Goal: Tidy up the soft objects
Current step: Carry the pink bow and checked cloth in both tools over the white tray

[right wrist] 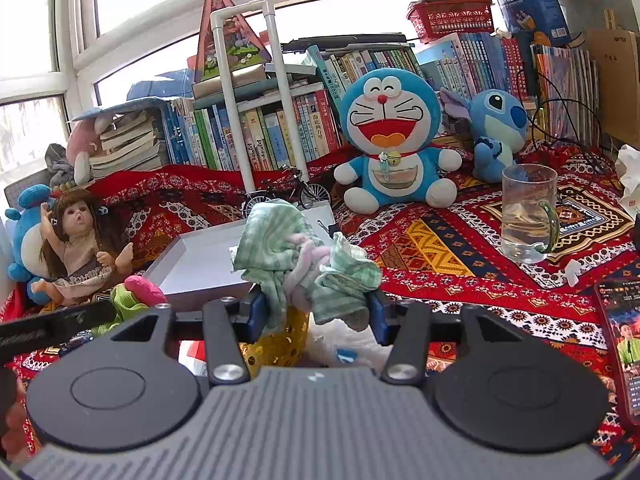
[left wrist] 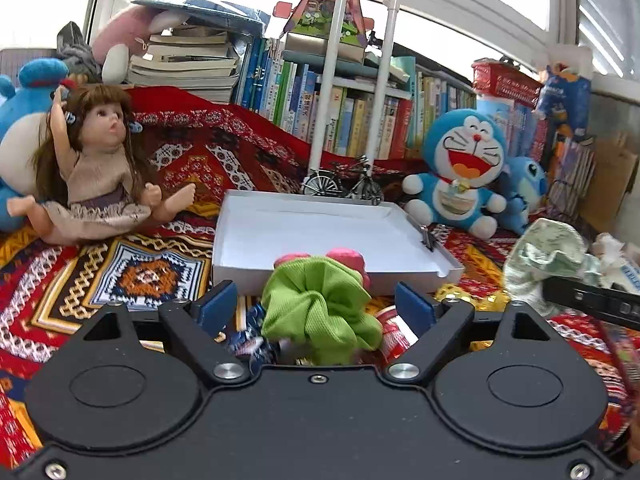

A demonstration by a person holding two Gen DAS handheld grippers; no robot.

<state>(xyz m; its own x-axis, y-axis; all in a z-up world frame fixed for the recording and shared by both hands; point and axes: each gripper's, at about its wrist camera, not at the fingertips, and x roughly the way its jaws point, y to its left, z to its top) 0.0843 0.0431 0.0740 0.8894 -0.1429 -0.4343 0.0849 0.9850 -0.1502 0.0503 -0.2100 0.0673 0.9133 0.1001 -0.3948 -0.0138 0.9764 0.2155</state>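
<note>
In the left wrist view a green scrunchie (left wrist: 320, 304) with a pink soft piece (left wrist: 346, 258) behind it lies between the wide-apart blue fingers of my left gripper (left wrist: 316, 304), just before the white tray (left wrist: 448, 266). The fingers do not touch it. In the right wrist view my right gripper (right wrist: 316, 314) has a crumpled green-checked cloth (right wrist: 308, 264) with pink fabric between its fingers, lifted over the tray's (right wrist: 200, 280) near right corner. The cloth also shows at the right of the left wrist view (left wrist: 548, 252). The scrunchie shows at the left in the right wrist view (right wrist: 124, 300).
A doll (left wrist: 100, 168) sits left of the tray, a Doraemon plush (left wrist: 460, 172) and a Stitch plush (right wrist: 496, 140) behind right. A toy bicycle (left wrist: 344, 184) stands behind the tray. A glass mug (right wrist: 528, 212) and phone (right wrist: 624, 344) are right. A gold sequin item (right wrist: 280, 340) lies below the cloth.
</note>
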